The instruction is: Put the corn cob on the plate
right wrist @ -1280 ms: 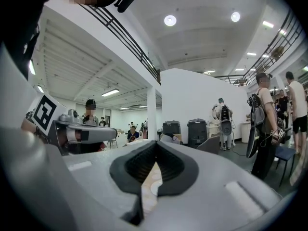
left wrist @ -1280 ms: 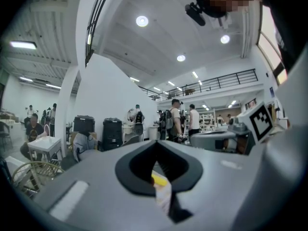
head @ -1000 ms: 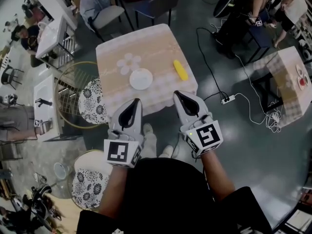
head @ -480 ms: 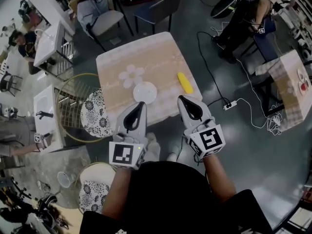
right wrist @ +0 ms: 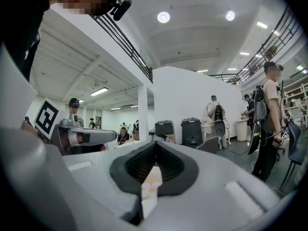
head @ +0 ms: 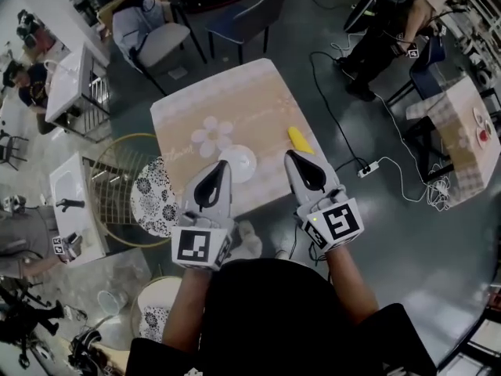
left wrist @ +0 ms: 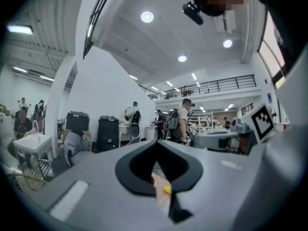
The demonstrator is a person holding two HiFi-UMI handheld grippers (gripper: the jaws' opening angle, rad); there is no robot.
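Yellow corn cob (head: 300, 139) near right edge of beige-clothed square table (head: 235, 100). White round plate (head: 244, 163) by near edge. Left gripper (head: 221, 166) and right gripper (head: 290, 157) both closed, empty.

In the head view the left gripper (head: 223, 164) covers the near left part of the plate (head: 245, 161). The right gripper (head: 288, 154) reaches up to the near end of the corn cob (head: 299, 139); whether it overlaps that end cannot be told. Both grippers hide stretches of the counter's (head: 211, 104) near edge. In the left gripper view the gripper's own grey body blocks the lower half. Through the opening behind its jaws only a yellow speck of the corn cob and a sliver of counter show. The right gripper view gives just a pale sliver of counter. A second table (head: 466, 128) is cut by the head view's right edge.
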